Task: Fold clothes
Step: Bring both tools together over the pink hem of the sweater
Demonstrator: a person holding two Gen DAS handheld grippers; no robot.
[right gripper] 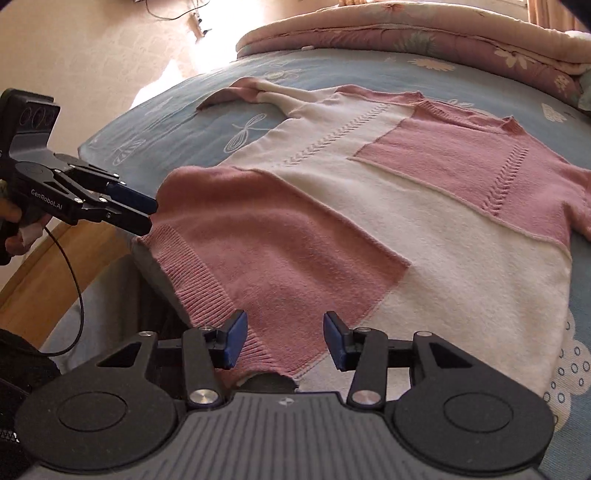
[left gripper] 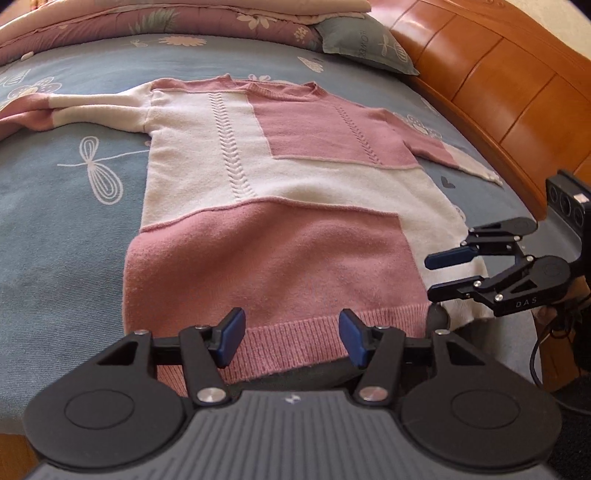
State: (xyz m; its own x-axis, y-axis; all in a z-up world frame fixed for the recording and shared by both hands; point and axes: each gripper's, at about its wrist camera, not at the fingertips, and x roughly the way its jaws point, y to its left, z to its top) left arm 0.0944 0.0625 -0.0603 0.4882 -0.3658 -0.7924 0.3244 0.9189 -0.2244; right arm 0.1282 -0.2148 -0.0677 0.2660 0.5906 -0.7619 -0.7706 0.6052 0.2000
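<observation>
A pink and cream knit sweater point(left gripper: 280, 192) lies spread flat, front up, on a blue patterned bed sheet point(left gripper: 66, 206), both sleeves out to the sides. Its ribbed pink hem point(left gripper: 295, 332) hangs at the bed's near edge. My left gripper point(left gripper: 293, 339) stands open just above the hem, pads apart and not pressing. In the right wrist view the sweater point(right gripper: 369, 221) fills the middle, and the left gripper point(right gripper: 149, 214) sits at the hem's left corner. My right gripper point(right gripper: 285, 342) is open over the hem's right part; the left wrist view shows the right gripper point(left gripper: 439, 275) beside the cream edge.
A folded floral quilt point(left gripper: 184, 18) and a grey-green pillow point(left gripper: 365, 44) lie at the bed's far end. A wooden headboard point(left gripper: 498, 81) runs along the right. A black cable point(right gripper: 79, 295) hangs below the left gripper, by the wooden bed frame point(right gripper: 44, 280).
</observation>
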